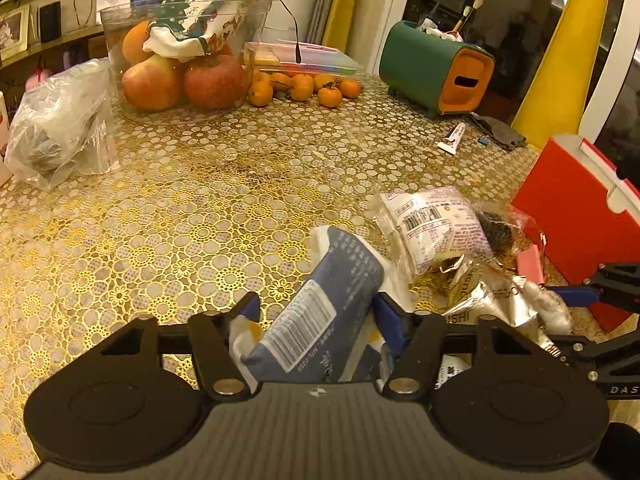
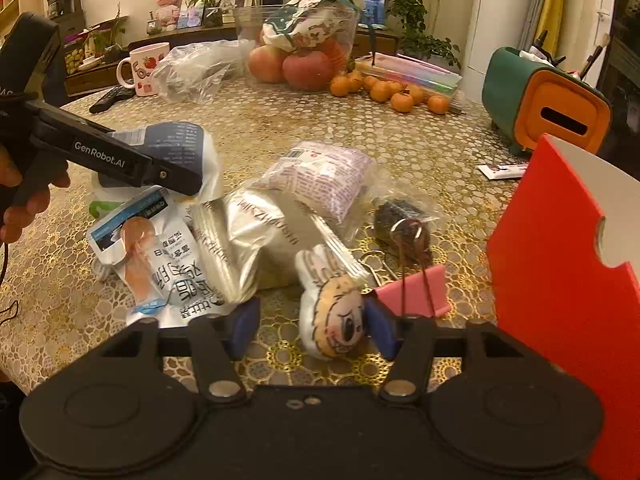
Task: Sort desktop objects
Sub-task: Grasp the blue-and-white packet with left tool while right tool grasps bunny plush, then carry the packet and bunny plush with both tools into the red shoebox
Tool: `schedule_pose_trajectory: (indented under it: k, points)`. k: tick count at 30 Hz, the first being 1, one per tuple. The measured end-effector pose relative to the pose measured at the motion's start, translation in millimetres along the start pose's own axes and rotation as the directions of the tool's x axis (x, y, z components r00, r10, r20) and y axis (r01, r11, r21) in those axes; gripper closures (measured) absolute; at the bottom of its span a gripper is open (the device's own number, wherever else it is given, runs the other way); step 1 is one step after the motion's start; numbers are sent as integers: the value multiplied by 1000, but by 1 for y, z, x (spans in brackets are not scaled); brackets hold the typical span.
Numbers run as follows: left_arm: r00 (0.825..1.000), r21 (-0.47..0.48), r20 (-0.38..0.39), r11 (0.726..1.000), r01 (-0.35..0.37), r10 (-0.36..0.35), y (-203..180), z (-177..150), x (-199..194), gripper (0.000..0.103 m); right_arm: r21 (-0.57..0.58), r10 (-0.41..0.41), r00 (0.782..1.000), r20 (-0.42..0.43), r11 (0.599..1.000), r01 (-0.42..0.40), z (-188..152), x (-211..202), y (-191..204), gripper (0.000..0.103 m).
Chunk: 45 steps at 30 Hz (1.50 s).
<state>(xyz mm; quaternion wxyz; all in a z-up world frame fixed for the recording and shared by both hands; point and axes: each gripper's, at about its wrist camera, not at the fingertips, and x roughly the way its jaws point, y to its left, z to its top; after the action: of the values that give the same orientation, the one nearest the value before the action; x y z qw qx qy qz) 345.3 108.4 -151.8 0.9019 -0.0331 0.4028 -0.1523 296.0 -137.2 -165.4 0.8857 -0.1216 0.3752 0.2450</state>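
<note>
Two hand-held grippers in play. Left hand-held gripper (image 1: 316, 316), lower centre of the left wrist view, is pinching a blue-and-white snack packet (image 1: 320, 312) between its blue pads, packet tilted up and away, barcode side facing the camera; in the right wrist view the same gripper (image 2: 176, 178) comes in from the left edge, clamped on that packet (image 2: 176, 140) above the counter (image 2: 260, 128). Right hand-held gripper (image 2: 312, 320), lower centre of its own view, has its fingers spread apart around a small plush toy with a cartoon face (image 2: 336, 320); the right pad looks to touch the toy, the left pad stands clear of it. Just right of the toy, a pink binder clip (image 2: 416, 288). Middle of the frame holds a loose pile: white pouch with a salmon picture (image 2: 156, 256), silver foil bag (image 2: 256, 240), purple-print bag (image 2: 324, 176), clear bag with dark contents (image 2: 404, 220). Red box (image 2: 560, 300) fills the right edge, open top showing white inside. Upper part of frame: clear tub of apples (image 2: 296, 52), small oranges (image 2: 384, 92) beside it, green-and-orange container (image 2: 552, 100) at upper right, mug (image 2: 144, 68) and crumpled clear plastic bag (image 2: 196, 68) at upper left. In the left wrist view a small tube (image 1: 452, 138) lies in the right part of the frame, below the green-and-orange container.
</note>
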Motion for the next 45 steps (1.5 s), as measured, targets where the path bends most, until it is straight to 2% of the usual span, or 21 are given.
schedule_pose_trajectory:
  k: [3,11,20,31,45]
  points:
    - [1000,-8,-12,1000,2,-2,-1,0,-1,59,18,-8,1000,1,1000,8,-1,-2,-4,63]
    - [999,-27,-6,999,-40,40,-8,0,-18,83,35,-4,1000,11,999,3,-6,-15,-8,66]
    - [998,-71,18,996,-61,63,-14,2,-49,87,63,-3,999,37,998,1,-11,-41,-17,67]
    - [991,-104,44,987,-124,129,-29,-8,-84,89,84,-12,998,59,996,7,-19,-71,-22,67]
    - [985,-133,80,981,-141,152,-42,-8,-125,89,101,-7,994,105,995,-4,-15,-111,-29,67]
